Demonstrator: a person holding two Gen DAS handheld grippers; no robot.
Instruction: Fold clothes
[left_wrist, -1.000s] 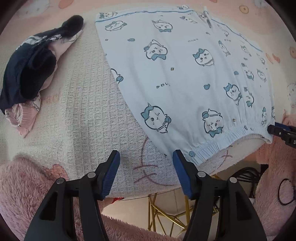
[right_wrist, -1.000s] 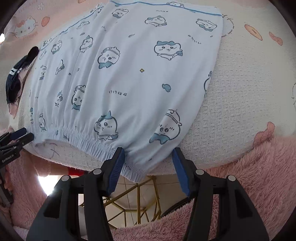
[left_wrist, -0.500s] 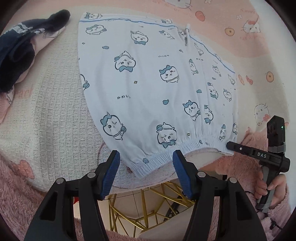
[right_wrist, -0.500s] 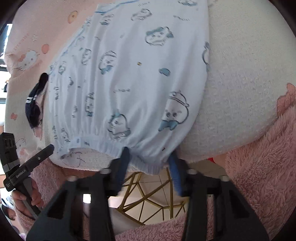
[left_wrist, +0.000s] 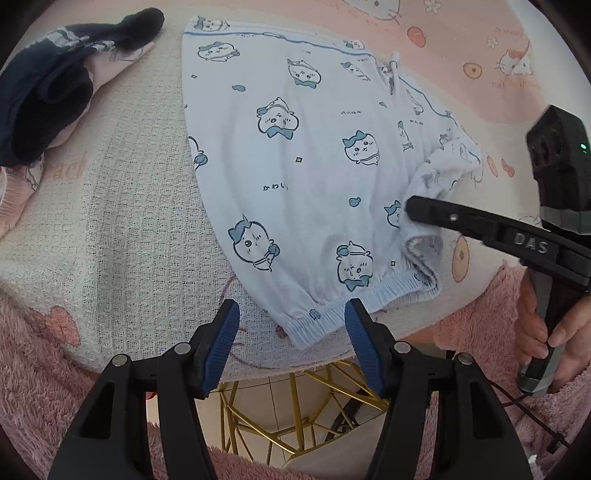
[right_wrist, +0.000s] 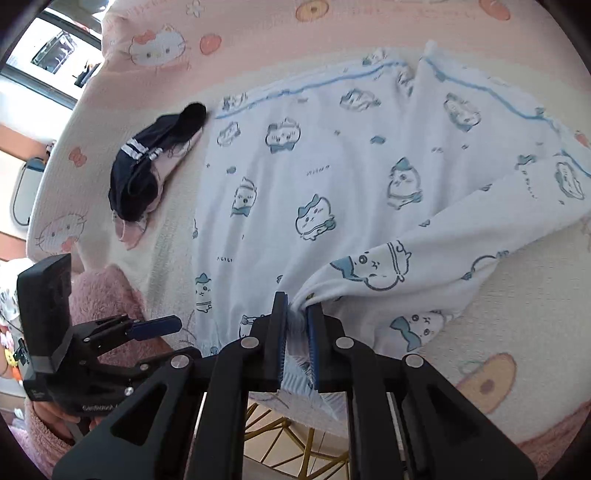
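Light blue shorts (left_wrist: 306, 177) with a cartoon animal print lie spread on a cream waffle-knit cover (left_wrist: 122, 229) over a round table, elastic hem toward the near edge, blue-piped edge at the far side.

Right gripper (right_wrist: 296, 314): jaws nearly together, pinching the bunched elastic hem of the shorts. Cloth fills the narrow gap between the blue pads, and a fold of fabric rises from the grip and trails off to the right across the rest of the garment. In the left wrist view the same gripper (left_wrist: 410, 206) comes in from the right, tip over the shorts' right side, that corner lifted and crumpled. A hand (left_wrist: 543, 325) grips its handle at the right edge.

Left gripper (left_wrist: 291, 332): jaws wide apart, nothing between the pads. It hangs above the near left corner of the hem, not touching the cloth. The right wrist view shows it (right_wrist: 162, 328) just left of the shorts, off the table's edge.

A dark navy garment (left_wrist: 48, 92) with a pink piece under it sits bunched on the cover to the left of the shorts, not touching them. A pink cartoon-cat blanket (left_wrist: 461, 48) lies beyond. Pink fleece (left_wrist: 33, 369) fills the near edge. Gold wire table legs (left_wrist: 295, 406) show below.
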